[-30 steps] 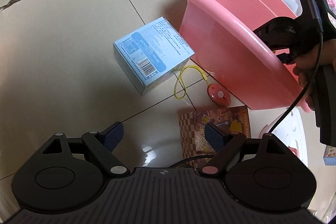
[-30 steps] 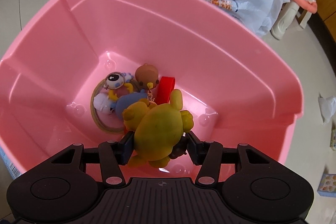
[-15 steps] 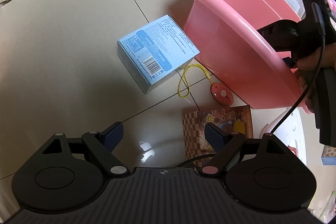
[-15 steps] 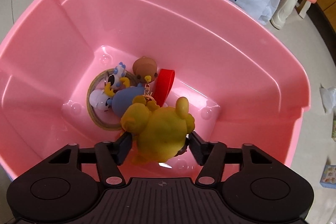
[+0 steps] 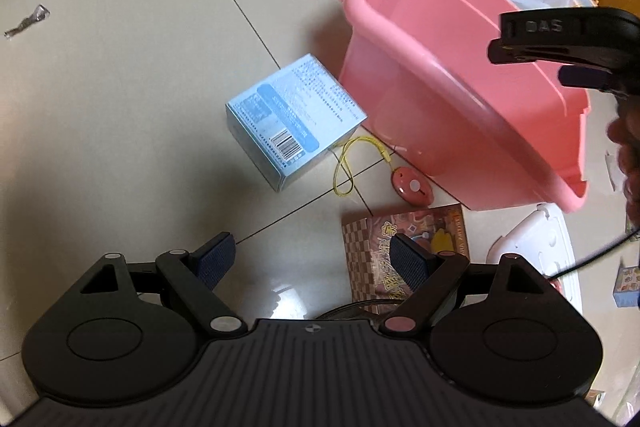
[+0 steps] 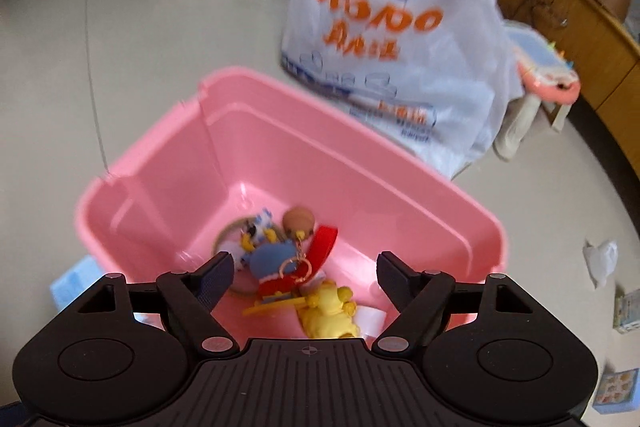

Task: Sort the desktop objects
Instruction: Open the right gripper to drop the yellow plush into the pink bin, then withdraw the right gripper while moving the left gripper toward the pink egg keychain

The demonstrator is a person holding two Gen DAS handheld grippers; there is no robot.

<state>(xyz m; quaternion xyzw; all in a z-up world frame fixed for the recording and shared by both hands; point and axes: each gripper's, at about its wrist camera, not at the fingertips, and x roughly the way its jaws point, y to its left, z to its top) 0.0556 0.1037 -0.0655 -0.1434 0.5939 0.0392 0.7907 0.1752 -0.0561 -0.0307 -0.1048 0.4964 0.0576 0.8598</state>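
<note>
A pink plastic bin [image 6: 160, 187] stands on the tiled floor and also shows in the left wrist view [image 5: 460, 131]. My right gripper [image 6: 306, 277] is open and empty above the bin's near side. A yellow plush toy [image 6: 328, 311] lies on the bin's bottom beside several small toys [image 6: 280, 247]. My left gripper [image 5: 312, 259] is open and empty above the floor. Ahead of it lie a light blue box [image 5: 294, 119], a pink oval toy on a yellow cord [image 5: 412, 185] and a patterned booklet [image 5: 400, 255].
A white shopping bag [image 6: 396, 51] stands behind the bin. A white tray [image 5: 540, 247] lies right of the booklet. Small boxes [image 6: 616, 391] lie on the floor at the right. A pink and blue toy table [image 6: 548, 71] and wooden furniture [image 6: 580, 3] are at the far right.
My right gripper has opened and let go of the yellow plush toy, which now lies in the bin. The gripper has risen and pulled back. My left gripper has shifted slightly.
</note>
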